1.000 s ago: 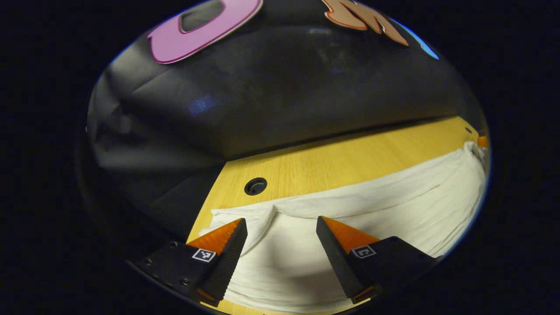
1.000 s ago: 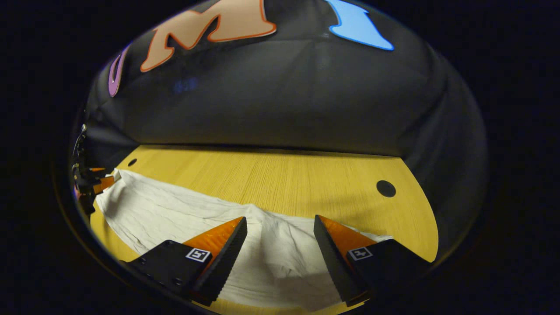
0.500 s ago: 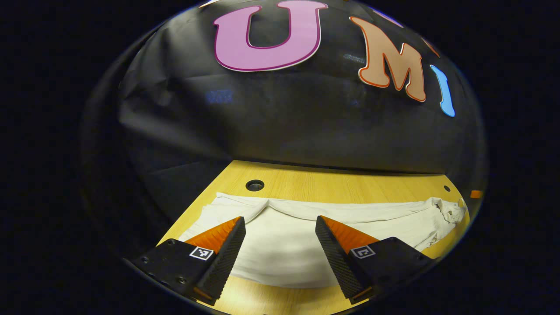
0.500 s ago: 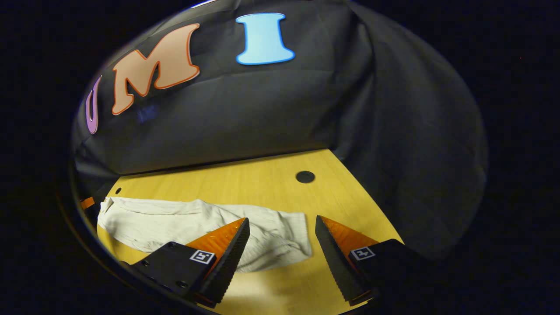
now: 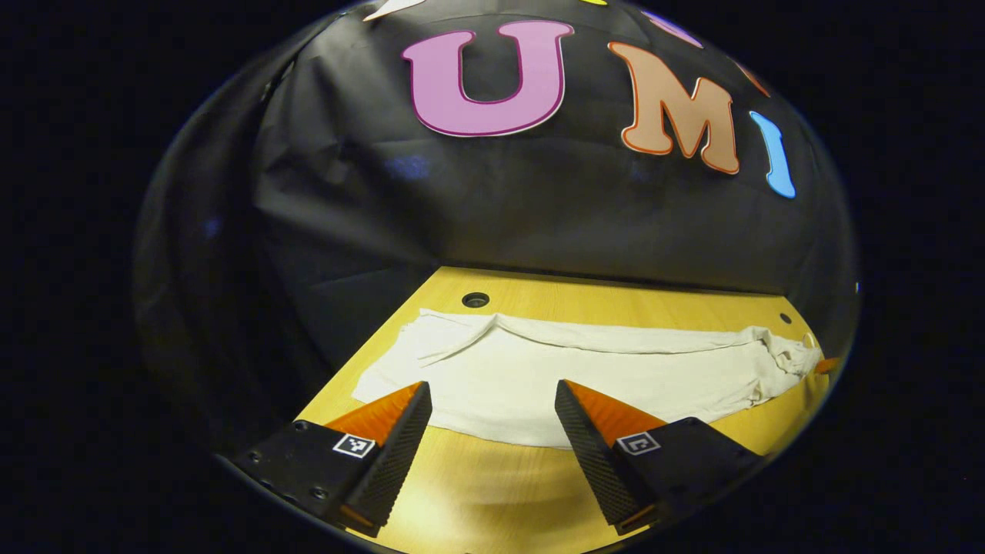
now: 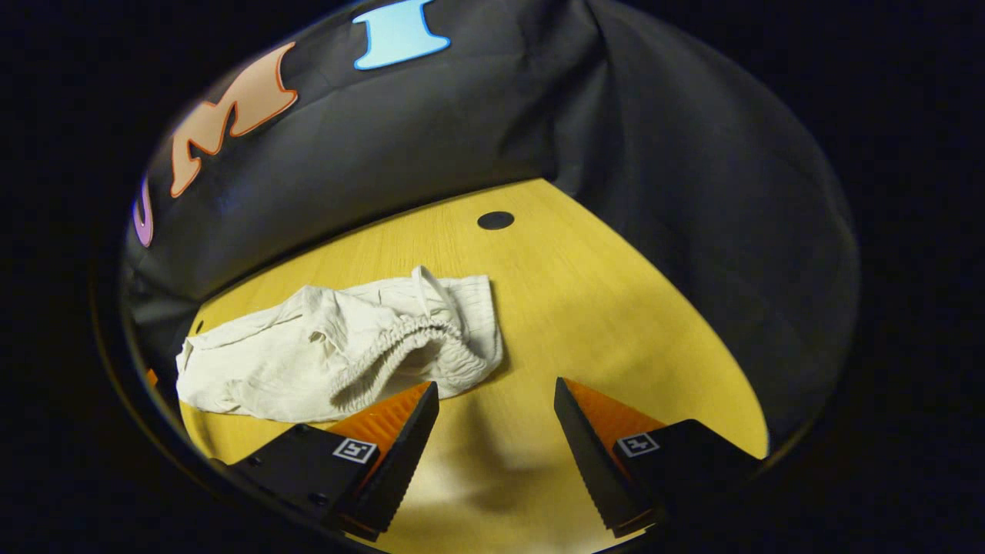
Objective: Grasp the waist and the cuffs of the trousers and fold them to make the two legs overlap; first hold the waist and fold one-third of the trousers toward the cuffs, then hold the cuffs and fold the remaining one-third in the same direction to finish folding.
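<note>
Now off the cloth, both pairs of jaws apart

Evidently lying flat and lengthwise: off-white, creased cotton trousers [image 5: 585,373] on the yellow wood-grain worktop [image 5: 492,500]. Probably one leg already laid over the other, judging by the single long band of cloth and the doubled edge along its far side. Cuffs end [image 5: 431,346] spread fairly smooth. Gathered elastic waistband [image 6: 400,342] bunched and gaping at the opposite end, in the right gripper view.

Left gripper [image 5: 492,385] hovering just short of the trousers' near edge, by the cuffs end, jaws wide apart and holding nothing. Right gripper [image 6: 496,383] likewise spread and empty, poised just beside the waistband, over bare worktop. Seemingly stationed one at each end so as to take the waist and the cuffs in turn. Waist fold toward the cuffs not yet made, going by the full length lying open.

Small round dark hole [image 5: 475,299] in the worktop just beyond the cuffs end; a similar one [image 6: 495,220] beyond the waist end.

Hard to make out:
- Waist end in the left gripper view: squeezed at the picture's rim, just a crumpled knot.
- Cuffs end in the right gripper view: run off at the rim, so no telling how squarely the two legs match there.
- Inside of the gaping waistband: in shadow, layers not separable.
- Underside layer of cloth: covered by the upper one, extent of overlap only guessed.
</note>
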`<state>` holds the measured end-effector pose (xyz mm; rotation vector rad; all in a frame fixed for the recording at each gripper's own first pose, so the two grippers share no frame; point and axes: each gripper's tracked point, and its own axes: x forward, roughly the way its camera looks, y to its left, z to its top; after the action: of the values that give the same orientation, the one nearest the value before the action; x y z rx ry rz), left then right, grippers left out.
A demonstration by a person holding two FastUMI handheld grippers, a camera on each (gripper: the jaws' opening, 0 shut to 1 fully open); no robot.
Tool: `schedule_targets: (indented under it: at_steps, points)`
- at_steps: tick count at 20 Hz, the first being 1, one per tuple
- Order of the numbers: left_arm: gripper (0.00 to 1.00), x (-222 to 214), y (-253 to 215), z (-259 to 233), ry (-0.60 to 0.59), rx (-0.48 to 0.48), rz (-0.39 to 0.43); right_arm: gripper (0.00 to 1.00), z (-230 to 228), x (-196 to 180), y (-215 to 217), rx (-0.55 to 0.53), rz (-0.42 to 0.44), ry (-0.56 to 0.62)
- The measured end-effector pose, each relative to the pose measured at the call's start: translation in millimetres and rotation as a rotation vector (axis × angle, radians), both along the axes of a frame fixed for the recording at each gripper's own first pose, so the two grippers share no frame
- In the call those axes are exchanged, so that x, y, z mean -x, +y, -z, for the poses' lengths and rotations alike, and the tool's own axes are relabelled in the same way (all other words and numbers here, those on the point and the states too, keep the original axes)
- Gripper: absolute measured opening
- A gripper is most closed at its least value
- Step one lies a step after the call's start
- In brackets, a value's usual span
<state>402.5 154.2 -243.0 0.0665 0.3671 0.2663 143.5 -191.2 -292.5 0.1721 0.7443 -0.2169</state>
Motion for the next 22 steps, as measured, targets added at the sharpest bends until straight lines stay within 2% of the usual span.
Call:
schedule_targets:
  at_steps: [2, 3, 4, 6, 9, 10, 12, 13, 16, 17, 18, 22]
  points:
    - [0.98, -0.1, 3.2, 3.0, 0.007, 0.001, -0.015, 0.97, 4.4, -14.8, 6.0, -0.059, 0.022, -0.031]
    - [0.98, -1.0, 1.7, 2.7, 0.009, -0.005, -0.017, 0.93, 5.1, -18.9, 5.8, -0.083, 0.039, -0.039]
    - [0.98, -1.6, -0.1, 2.1, 0.013, -0.009, -0.016, 0.97, 6.6, -21.2, 4.2, -0.102, 0.058, -0.037]
    - [0.98, -2.9, -5.2, 1.4, 0.019, -0.013, -0.005, 0.96, 4.7, -33.4, 2.5, -0.146, 0.092, -0.071]
    - [0.97, -10.7, -17.8, 4.9, 0.032, -0.028, 0.016, 0.91, 10.9, -43.4, 6.7, -0.216, 0.123, -0.082]
    - [0.98, -15.2, -29.3, 6.3, 0.034, -0.031, 0.025, 0.61, 9.4, -44.9, 2.7, -0.217, 0.135, -0.097]
    - [0.97, -24.5, -46.1, 10.4, 0.035, -0.031, 0.047, 0.47, 6.0, -46.5, 7.0, -0.258, 0.145, -0.11]
    - [0.97, -27.2, -52.0, 13.7, 0.04, -0.031, 0.058, 0.34, 3.2, -49.3, 8.2, -0.269, 0.153, -0.123]
    - [0.97, -31.9, -62.9, 16.2, 0.04, -0.016, 0.08, 0.16, -5.8, -53.8, 11.2, -0.266, 0.148, -0.155]
    - [0.96, -31.8, -64.8, 16.7, 0.033, -0.006, 0.085, 0.2, -13.1, -55.0, 14.3, -0.259, 0.135, -0.169]
    - [0.96, -31.4, -64.8, 16.0, 0.028, 0.002, 0.087, 0.16, -21.0, -56.4, 18.6, -0.252, 0.123, -0.191]
    - [0.96, -27.3, -54.5, 13.9, 0.018, 0.032, 0.098, 0.15, -62.4, -59.6, 46.7, -0.252, 0.081, -0.278]
